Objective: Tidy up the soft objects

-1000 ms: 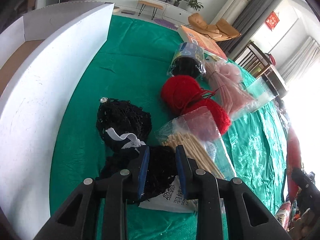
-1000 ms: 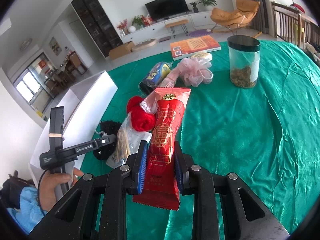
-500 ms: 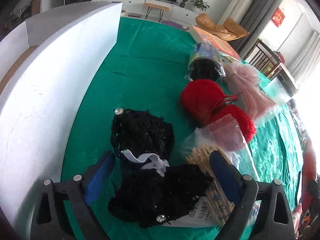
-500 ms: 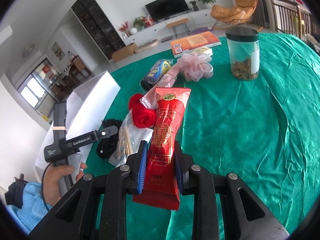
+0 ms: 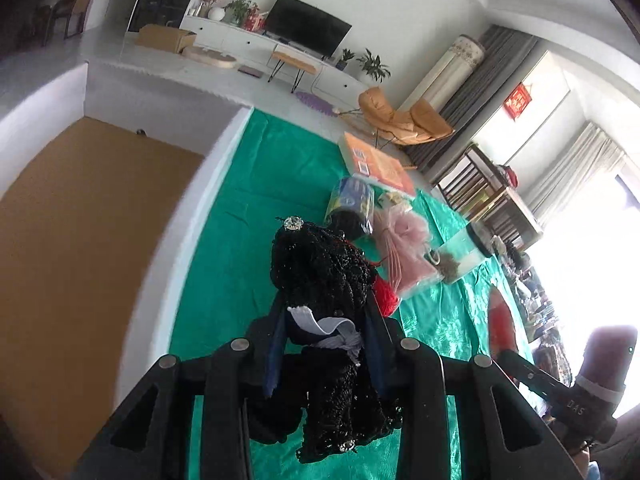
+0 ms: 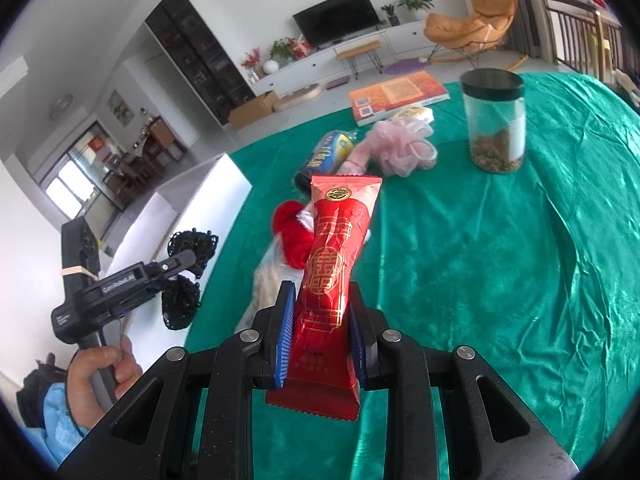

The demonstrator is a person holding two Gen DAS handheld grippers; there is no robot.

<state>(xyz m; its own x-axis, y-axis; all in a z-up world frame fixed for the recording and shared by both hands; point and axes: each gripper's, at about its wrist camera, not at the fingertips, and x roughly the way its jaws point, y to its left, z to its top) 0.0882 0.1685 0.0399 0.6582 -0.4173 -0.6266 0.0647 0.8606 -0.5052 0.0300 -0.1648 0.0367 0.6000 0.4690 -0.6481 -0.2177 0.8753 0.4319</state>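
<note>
Left gripper, jaws just closed, clamps the black lace bundle clear of the green cloth, beside the white box. Right gripper clamps a red packet upright.

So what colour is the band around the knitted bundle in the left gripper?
White, tied around the black knitted bundle; clearest in the left wrist view.

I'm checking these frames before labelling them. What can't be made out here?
- Left wrist view: the box floor is motion-blurred.
- Left wrist view: the black lace bundle in the left tongs hides most of the red yarn.
- Right wrist view: the red packet covers the bag behind it.
</note>
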